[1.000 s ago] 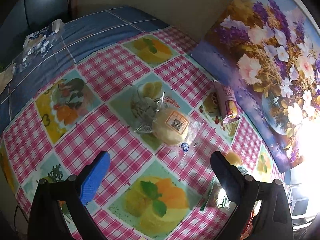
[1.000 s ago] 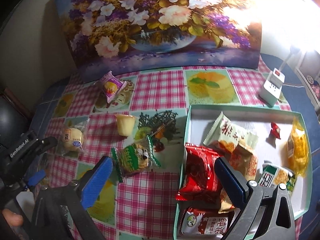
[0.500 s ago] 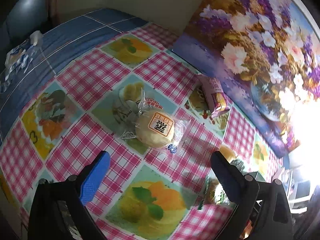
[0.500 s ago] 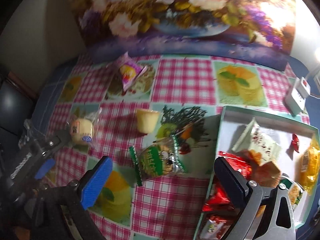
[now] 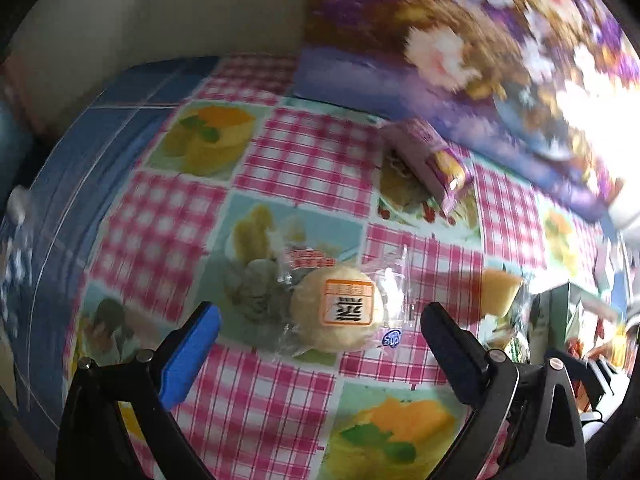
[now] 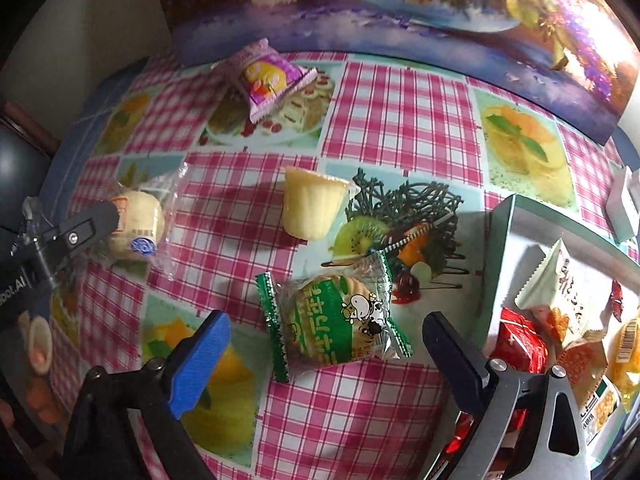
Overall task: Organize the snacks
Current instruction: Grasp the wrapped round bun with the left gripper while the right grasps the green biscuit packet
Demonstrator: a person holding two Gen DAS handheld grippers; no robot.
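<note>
A round pale bun in a clear wrapper (image 5: pixel 337 316) lies on the checked tablecloth, between the fingers of my open left gripper (image 5: pixel 320 332); it also shows in the right wrist view (image 6: pixel 138 224). My open right gripper (image 6: pixel 326 344) hangs over a green biscuit packet (image 6: pixel 334 322). A yellow jelly cup (image 6: pixel 310 206) lies on its side behind it, also seen in the left wrist view (image 5: pixel 500 292). A purple snack packet (image 6: pixel 266 76) lies near the painting. A teal tray (image 6: pixel 500 264) at the right holds several wrapped snacks (image 6: pixel 524 344).
A large flower painting (image 6: pixel 400 8) leans against the wall at the table's back. A white power strip (image 6: pixel 626 204) sits behind the tray. The blue table edge (image 5: pixel 80 152) runs along the left, with a dark chair beyond.
My left gripper has moved forward and down, so the bun now sits between its fingers. My right gripper has moved left and lower, over the green biscuit packet.
</note>
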